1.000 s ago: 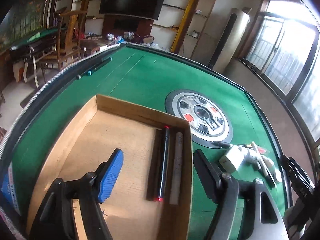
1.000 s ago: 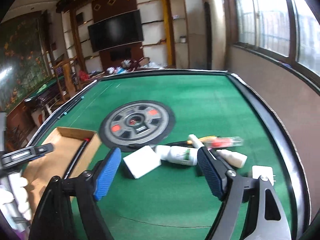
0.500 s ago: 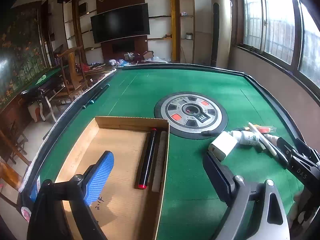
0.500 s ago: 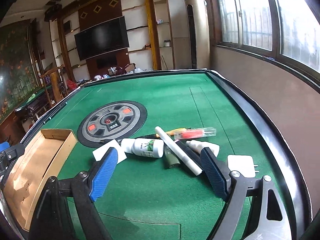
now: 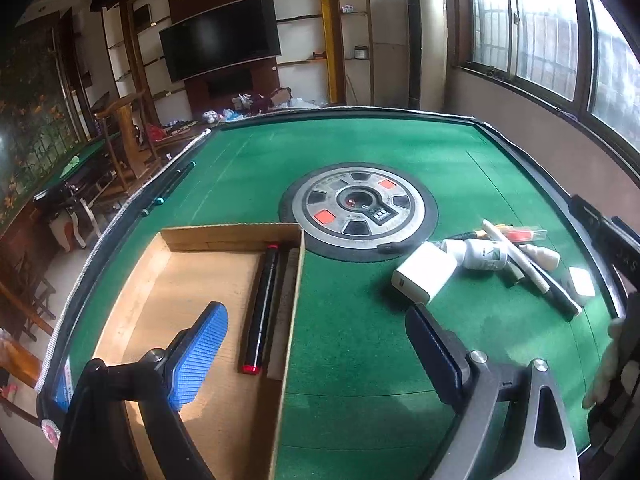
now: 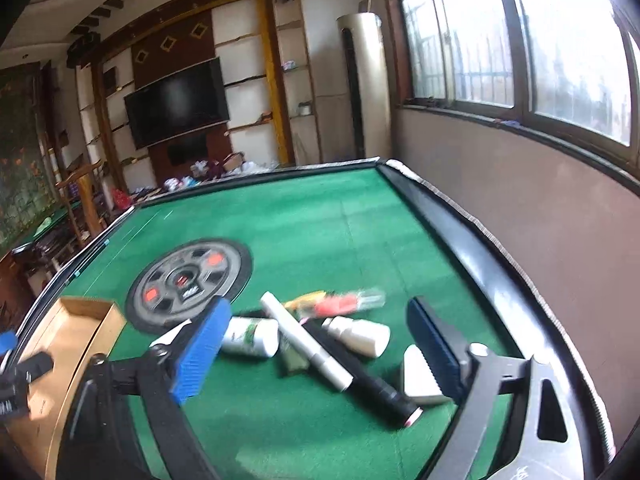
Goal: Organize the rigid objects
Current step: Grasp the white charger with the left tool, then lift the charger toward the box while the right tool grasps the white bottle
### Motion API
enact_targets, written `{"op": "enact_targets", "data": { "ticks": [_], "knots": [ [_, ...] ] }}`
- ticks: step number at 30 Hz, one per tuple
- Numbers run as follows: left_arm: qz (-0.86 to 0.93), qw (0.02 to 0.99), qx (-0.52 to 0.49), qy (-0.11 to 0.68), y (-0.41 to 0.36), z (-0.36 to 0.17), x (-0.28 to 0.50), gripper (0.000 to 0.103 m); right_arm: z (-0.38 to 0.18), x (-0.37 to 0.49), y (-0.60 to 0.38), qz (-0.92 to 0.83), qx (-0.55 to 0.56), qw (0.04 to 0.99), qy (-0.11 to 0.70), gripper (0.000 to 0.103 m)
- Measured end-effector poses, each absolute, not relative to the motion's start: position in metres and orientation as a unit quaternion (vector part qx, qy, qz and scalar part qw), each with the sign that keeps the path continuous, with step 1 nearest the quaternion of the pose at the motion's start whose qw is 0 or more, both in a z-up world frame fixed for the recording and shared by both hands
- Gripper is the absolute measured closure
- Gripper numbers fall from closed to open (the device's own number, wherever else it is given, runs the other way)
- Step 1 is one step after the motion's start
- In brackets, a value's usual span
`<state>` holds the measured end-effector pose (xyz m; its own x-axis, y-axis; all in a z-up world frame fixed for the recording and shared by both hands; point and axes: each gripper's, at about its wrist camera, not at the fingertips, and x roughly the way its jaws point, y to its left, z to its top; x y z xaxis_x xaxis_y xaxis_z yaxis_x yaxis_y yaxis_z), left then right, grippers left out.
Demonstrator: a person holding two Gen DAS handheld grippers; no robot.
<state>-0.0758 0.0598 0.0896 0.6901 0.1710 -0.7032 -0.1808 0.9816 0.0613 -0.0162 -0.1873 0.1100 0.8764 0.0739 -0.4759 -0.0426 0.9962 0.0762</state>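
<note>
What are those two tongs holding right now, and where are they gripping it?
Nothing. The left tongs hang open over the cardboard box edge, and the right tongs are open above the white pen, touching nothing.

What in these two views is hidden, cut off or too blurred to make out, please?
- Right wrist view: white charger partly hidden by a pad of the right gripper.
- Right wrist view: red item motion-blurred, unidentifiable.
- Left wrist view: grey stick in box half hidden by its wall.
- Bottle label too small.
</note>
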Motion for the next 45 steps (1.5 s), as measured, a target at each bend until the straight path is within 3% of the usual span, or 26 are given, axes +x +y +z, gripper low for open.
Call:
{"op": "enact_targets", "data": {
  "ticks": [6,11,18,19,20,23,45],
  "knots": [
    [0.035,0.903,-0.042,0.425,0.048,0.070,-0.050,0.010,0.098,0.010,-0.220,0.005,0.093,0.968,0.235,0.003],
    [0.007,0.900,-0.038,0.435,0.023,0.050,-0.012,0.010,0.079,0.026,-0.243,0.005,0.142,0.948,0.284,0.003],
    [-0.033,0.886,0.085,0.455,-0.010,0.011,0.047,0.013,0.073,0.030,-0.231,0.020,0.125,0.945,0.302,0.003],
    [-0.047,0.880,0.076,0.466,-0.010,0.008,0.048,0.033,0.074,0.030,-0.231,0.019,0.123,0.945,0.301,0.003],
    [-0.059,0.877,0.060,0.473,-0.010,0.007,0.046,0.045,0.074,0.030,-0.231,0.018,0.122,0.946,0.300,0.003],
    [-0.071,0.879,0.043,0.470,-0.011,0.012,0.032,0.054,0.073,0.031,-0.230,0.016,0.122,0.945,0.302,0.003],
    [-0.103,0.921,-0.140,0.349,0.097,0.085,-0.116,0.054,0.065,0.032,-0.221,0.004,0.075,0.950,0.302,0.003]
  ]
}}
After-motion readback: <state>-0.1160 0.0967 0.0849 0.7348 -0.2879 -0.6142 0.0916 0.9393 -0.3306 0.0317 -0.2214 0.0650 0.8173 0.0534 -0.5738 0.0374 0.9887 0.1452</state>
